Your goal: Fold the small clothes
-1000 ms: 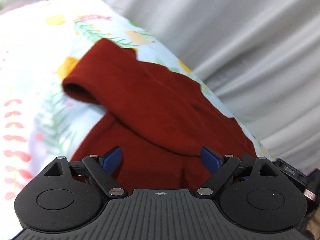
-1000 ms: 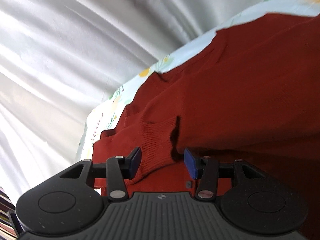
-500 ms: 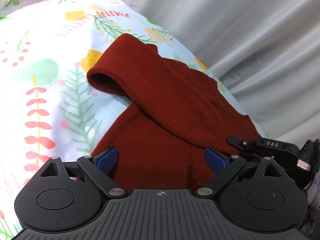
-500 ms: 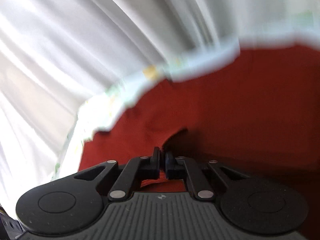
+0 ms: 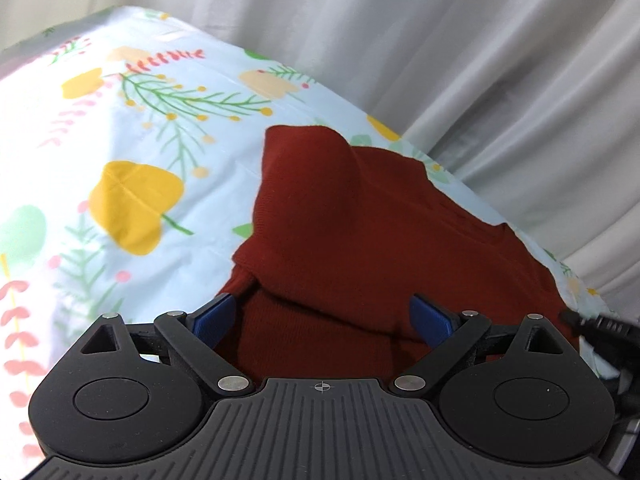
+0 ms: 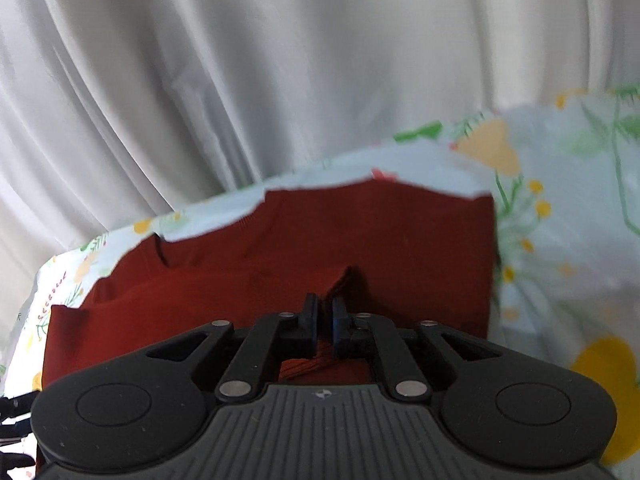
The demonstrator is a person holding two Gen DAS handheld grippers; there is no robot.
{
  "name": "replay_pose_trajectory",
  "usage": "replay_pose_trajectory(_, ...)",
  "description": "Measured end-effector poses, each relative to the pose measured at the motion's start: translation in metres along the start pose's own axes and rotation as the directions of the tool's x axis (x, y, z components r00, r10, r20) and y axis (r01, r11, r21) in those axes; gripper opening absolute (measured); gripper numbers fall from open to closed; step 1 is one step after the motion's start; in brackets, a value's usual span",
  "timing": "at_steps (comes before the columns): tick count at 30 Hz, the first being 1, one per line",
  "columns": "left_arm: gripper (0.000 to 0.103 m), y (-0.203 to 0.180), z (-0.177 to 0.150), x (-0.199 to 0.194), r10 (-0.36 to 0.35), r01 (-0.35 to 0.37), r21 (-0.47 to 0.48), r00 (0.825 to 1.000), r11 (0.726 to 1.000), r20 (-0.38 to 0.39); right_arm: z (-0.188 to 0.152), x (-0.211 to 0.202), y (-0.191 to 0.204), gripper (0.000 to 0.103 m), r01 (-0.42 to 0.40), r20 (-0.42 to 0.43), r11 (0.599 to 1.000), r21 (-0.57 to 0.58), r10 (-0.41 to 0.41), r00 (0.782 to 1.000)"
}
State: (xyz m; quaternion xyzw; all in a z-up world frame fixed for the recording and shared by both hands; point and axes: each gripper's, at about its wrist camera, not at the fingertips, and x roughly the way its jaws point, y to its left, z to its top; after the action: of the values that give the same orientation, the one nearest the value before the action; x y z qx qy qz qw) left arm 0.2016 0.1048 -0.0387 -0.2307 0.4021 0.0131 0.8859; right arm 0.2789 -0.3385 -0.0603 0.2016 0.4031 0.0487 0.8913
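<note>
A dark red knit sweater [image 5: 360,224] lies on a floral sheet [image 5: 120,152], with one part folded over its body. My left gripper [image 5: 323,314] is open, its blue pads on either side of the sweater's near edge, holding nothing. In the right wrist view the sweater [image 6: 360,232] spreads across the sheet. My right gripper [image 6: 325,318] is shut on a pinch of the red fabric, which puckers up just ahead of the fingertips.
Pale grey curtain [image 5: 440,60] hangs behind the surface in both views [image 6: 240,80]. The sheet's far edge [image 6: 224,200] runs just past the sweater. A black part of the other gripper [image 5: 600,332] shows at the left view's right edge.
My right gripper closed on the sweater fabric and has swung round with it. My left gripper stayed open and shifted, the folded part now lying nearer its fingers.
</note>
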Motion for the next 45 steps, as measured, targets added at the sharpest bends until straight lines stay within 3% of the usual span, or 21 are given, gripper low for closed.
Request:
replay_pose_trajectory(2,0.097,0.003,0.002,0.004,0.000,0.000,-0.003,1.000,1.000,-0.010,-0.005,-0.001,-0.007,0.030,-0.013,-0.009,0.999,0.029,0.014,1.000)
replay_pose_trajectory(5,0.097,0.006,0.005,0.006,-0.015,0.015,-0.008,1.000,1.000,-0.016,-0.008,0.001,-0.011,0.032,-0.067,-0.006,0.994,0.083,0.067,0.998)
replay_pose_trajectory(7,0.097,0.004,0.006,0.008,-0.016,0.016,-0.002,1.000,1.000,-0.021,-0.007,0.006,-0.004,0.024,-0.059,-0.007,0.996,0.066,0.060,0.998)
replay_pose_trajectory(8,0.097,0.002,0.008,0.010,-0.013,0.013,0.006,1.000,1.000,-0.026,-0.008,0.007,0.000,0.003,-0.049,0.000,0.998,0.046,0.049,0.999)
replay_pose_trajectory(9,0.097,-0.001,0.009,0.012,-0.012,0.012,0.013,0.999,1.000,-0.036,-0.006,0.010,0.004,0.004,-0.037,-0.002,0.999,0.016,0.037,0.999)
replay_pose_trajectory(12,0.097,-0.010,0.011,0.013,-0.005,0.006,0.036,0.999,0.999,-0.039,-0.001,-0.005,0.018,0.003,0.048,0.099,0.993,-0.110,-0.037,0.994)
replay_pose_trajectory(15,0.097,-0.020,0.017,0.008,-0.024,0.024,0.051,1.000,0.998,-0.014,0.006,-0.021,0.014,0.003,0.216,0.237,0.968,-0.130,-0.181,0.954)
replay_pose_trajectory(20,0.097,-0.034,0.024,0.015,0.002,-0.004,0.109,1.000,0.994,0.011,0.007,0.000,-0.008,0.004,0.255,0.153,0.957,-0.138,-0.234,0.960)
replay_pose_trajectory(23,0.097,-0.037,0.025,0.017,0.009,-0.010,0.110,1.000,0.994,0.014,0.003,-0.005,-0.014,0.008,0.343,0.167,0.937,-0.071,-0.328,0.930)
replay_pose_trajectory(25,0.097,-0.040,0.025,0.015,0.001,-0.005,0.121,0.999,0.993,0.032,0.001,-0.015,-0.008,0.009,0.313,0.222,0.949,-0.040,-0.297,0.929)
replay_pose_trajectory(26,0.097,-0.043,0.026,0.015,-0.002,-0.004,0.131,0.999,0.991,0.039,0.000,-0.016,-0.001,0.009,0.247,0.225,0.968,-0.047,-0.230,0.947)
replay_pose_trajectory(28,0.097,-0.052,0.028,0.022,-0.006,0.002,0.154,1.000,0.988,0.030,-0.002,-0.007,0.021,0.010,0.107,0.165,0.988,-0.113,-0.088,0.982)
replay_pose_trajectory(30,0.097,-0.067,0.029,0.033,-0.014,0.011,0.198,1.000,0.980,0.012,-0.007,0.010,0.043,0.010,0.037,0.098,0.981,-0.189,-0.018,0.995)
replay_pose_trajectory(33,0.097,-0.093,0.026,0.059,-0.021,0.028,0.316,0.999,0.948,-0.026,-0.012,0.037,0.060,0.010,0.062,0.071,0.964,-0.259,-0.045,0.996)
replay_pose_trajectory(35,0.097,-0.103,0.022,0.079,0.009,0.001,0.360,1.000,0.933,-0.027,-0.010,0.045,0.061,0.010,0.109,0.116,0.951,-0.290,-0.078,0.990)
replay_pose_trajectory(37,0.099,-0.108,0.019,0.090,0.040,-0.049,0.383,0.999,0.922,0.031,-0.005,0.050,0.060,0.010,0.153,0.137,0.941,-0.301,-0.116,0.984)
replay_pose_trajectory(41,0.103,-0.113,0.013,0.104,0.067,-0.103,0.431,0.993,0.896,0.098,-0.009,0.053,0.055,0.010,0.170,0.187,0.923,-0.344,-0.110,0.976)
replay_pose_trajectory(45,0.103,-0.109,0.007,0.107,0.041,-0.108,0.445,0.987,0.889,0.157,-0.006,0.052,0.050,0.010,0.157,0.187,0.932,-0.327,-0.099,0.977)
